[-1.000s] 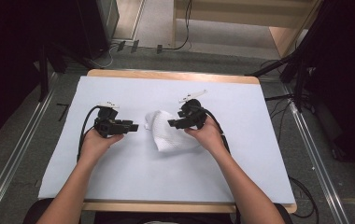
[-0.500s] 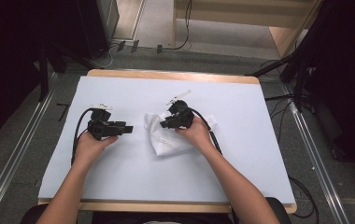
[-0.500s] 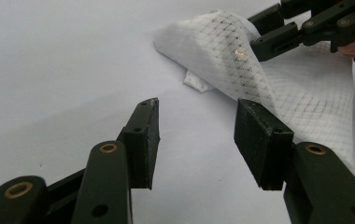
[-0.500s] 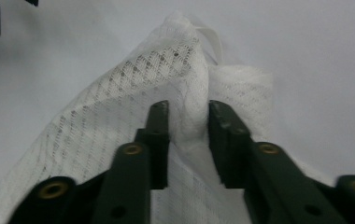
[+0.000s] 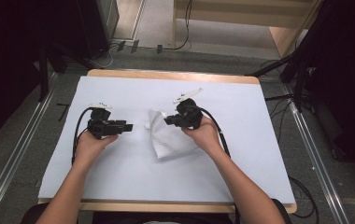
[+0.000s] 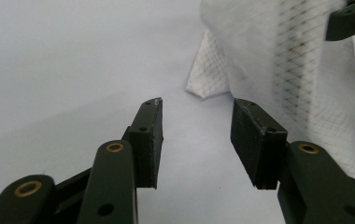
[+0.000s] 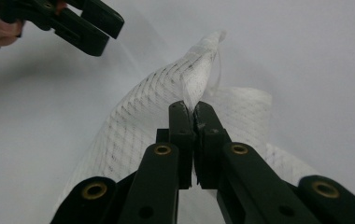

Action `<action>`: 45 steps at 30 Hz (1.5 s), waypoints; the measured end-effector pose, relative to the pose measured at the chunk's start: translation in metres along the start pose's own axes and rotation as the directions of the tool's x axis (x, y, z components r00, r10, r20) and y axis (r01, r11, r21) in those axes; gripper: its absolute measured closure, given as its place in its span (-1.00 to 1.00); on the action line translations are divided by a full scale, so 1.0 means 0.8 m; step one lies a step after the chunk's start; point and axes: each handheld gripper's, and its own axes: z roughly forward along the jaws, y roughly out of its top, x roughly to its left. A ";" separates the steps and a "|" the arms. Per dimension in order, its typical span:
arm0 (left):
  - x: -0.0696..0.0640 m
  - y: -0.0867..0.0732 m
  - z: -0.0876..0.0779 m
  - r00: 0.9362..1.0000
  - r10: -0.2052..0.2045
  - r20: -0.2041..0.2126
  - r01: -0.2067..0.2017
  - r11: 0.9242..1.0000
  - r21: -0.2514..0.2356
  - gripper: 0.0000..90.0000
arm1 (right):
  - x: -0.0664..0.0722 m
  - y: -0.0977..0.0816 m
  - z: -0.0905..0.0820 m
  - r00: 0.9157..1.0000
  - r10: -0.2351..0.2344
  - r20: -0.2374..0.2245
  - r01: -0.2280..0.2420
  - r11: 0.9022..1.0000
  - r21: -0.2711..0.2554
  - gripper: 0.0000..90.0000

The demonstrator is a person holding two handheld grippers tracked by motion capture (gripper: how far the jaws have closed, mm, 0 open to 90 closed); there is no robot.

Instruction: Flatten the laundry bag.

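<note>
White mesh cloth (image 5: 167,135) at table (image 5: 259,116) centre, far edge raised. Right gripper (image 5: 170,120) jaws clamped on that edge. Left gripper (image 5: 128,126) just left of cloth, jaws apart, holding nothing.

Light: bright, even, from overhead on the pale desk (image 5: 119,177) | Surroundings: dark at both sides | Shadows: soft, faint | Blur: mesh cloth (image 6: 301,70) smeared in left gripper view | Focus: near fingers (image 7: 181,135) sharp
</note>
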 end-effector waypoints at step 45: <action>-0.055 0.024 0.115 0.986 0.142 0.089 -0.156 0.972 0.174 1.00 | 0.065 -0.161 -0.111 0.995 0.096 0.004 -0.096 0.995 0.026 0.97</action>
